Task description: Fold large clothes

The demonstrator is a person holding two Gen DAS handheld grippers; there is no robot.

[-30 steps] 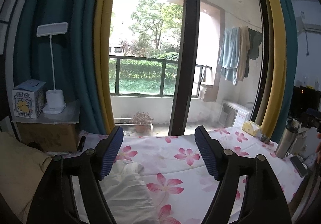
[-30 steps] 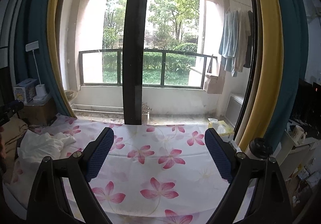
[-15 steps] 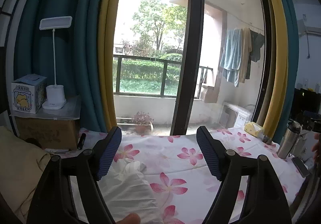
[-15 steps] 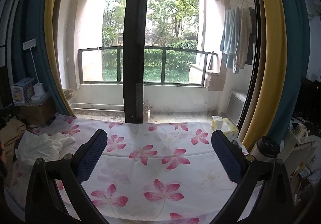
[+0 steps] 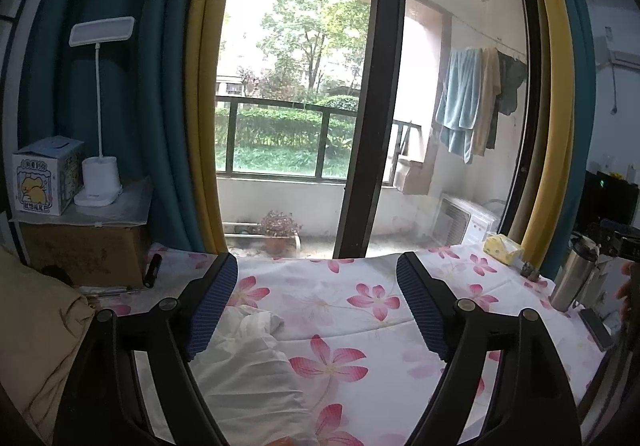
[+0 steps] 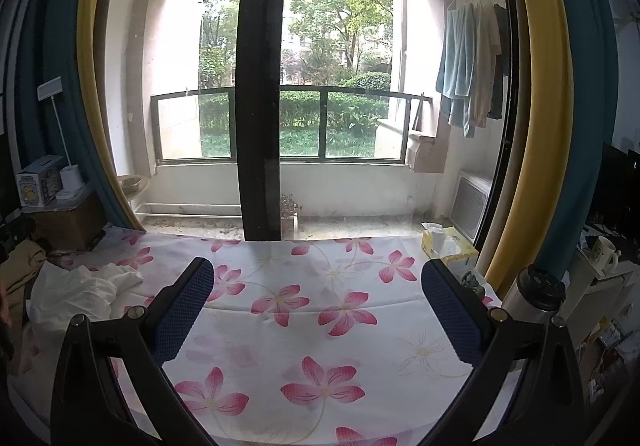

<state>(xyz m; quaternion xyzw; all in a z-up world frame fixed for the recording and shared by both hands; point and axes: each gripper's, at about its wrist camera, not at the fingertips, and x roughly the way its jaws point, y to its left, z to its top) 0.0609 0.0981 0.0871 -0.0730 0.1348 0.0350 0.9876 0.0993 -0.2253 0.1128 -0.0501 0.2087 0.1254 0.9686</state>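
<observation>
A tabletop covered with a white cloth printed with pink flowers (image 6: 320,310) carries a crumpled white garment (image 6: 80,292) at its left side. A yellow tissue box (image 6: 448,246) and a steel thermos bottle (image 6: 532,290) stand at its right edge.

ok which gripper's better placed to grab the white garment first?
Left. The left gripper is open with the white garment right below its fingers. The right gripper, also open, faces bare floral cloth; the garment lies off to its left.
</observation>
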